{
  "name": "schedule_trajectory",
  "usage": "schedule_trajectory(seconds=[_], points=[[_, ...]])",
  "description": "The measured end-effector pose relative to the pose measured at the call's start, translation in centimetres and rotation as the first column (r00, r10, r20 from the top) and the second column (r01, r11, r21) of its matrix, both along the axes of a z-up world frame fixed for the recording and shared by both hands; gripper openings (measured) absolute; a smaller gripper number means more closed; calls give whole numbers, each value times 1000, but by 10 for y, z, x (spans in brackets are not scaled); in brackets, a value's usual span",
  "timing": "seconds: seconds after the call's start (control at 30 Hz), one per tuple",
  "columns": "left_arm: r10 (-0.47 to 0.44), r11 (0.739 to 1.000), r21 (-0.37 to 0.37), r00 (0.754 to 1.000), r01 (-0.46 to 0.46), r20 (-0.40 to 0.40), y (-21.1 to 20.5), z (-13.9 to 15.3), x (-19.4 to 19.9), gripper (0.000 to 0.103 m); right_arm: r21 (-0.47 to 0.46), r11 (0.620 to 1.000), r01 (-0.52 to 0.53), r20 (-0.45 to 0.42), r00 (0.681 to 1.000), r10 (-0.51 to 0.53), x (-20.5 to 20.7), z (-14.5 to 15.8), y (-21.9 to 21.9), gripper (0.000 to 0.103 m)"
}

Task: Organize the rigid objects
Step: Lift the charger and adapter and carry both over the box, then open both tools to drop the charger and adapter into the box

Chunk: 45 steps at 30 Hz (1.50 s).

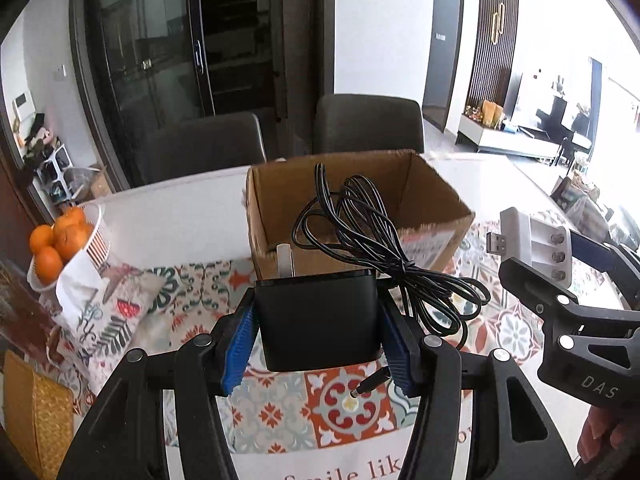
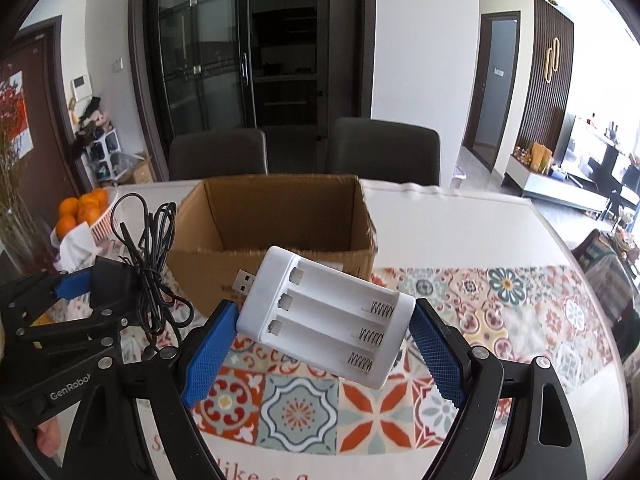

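Here, in the left wrist view, the left tongs (image 1: 318,340) clamp a black power adapter (image 1: 318,316), its cable (image 1: 372,240) bunched up toward 12 o'clock, where the open cardboard box (image 1: 436,220) stands just beyond on the surface (image 1: 180,204).

In the right wrist view, the right tongs (image 2: 324,328) grip a white battery charger (image 2: 326,314) across its long axis, plug end toward 10 o'clock; the box lies at 12 o'clock, about equally near both hands.
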<state>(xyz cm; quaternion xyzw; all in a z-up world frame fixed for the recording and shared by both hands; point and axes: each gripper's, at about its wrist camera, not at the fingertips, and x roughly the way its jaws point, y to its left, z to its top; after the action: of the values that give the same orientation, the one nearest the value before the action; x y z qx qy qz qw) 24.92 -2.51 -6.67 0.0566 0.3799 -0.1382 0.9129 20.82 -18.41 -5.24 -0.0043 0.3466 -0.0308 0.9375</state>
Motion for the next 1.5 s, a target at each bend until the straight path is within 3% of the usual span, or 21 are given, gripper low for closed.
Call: schedule_trajectory(seconds=[0.5, 1.13, 1.4, 1.43, 1.5], points=[[-16, 1000, -2, 999, 16, 42, -15, 23, 55, 56, -31, 999, -13, 82, 996, 16, 43, 29, -4, 86], [-38, 999, 14, 995, 39, -88, -45, 6, 130, 56, -30, 1000, 4, 54, 999, -2, 104, 29, -21, 86], [-19, 999, 41, 989, 26, -148, -54, -9, 140, 58, -38, 999, 8, 36, 999, -7, 114, 24, -21, 86], [-11, 999, 50, 989, 19, -145, -54, -10, 139, 58, -37, 999, 8, 35, 999, -7, 115, 24, -21, 86], [-9, 999, 49, 991, 15, -131, -53, -8, 139, 74, -38, 999, 9, 33, 999, -8, 116, 24, -20, 86]])
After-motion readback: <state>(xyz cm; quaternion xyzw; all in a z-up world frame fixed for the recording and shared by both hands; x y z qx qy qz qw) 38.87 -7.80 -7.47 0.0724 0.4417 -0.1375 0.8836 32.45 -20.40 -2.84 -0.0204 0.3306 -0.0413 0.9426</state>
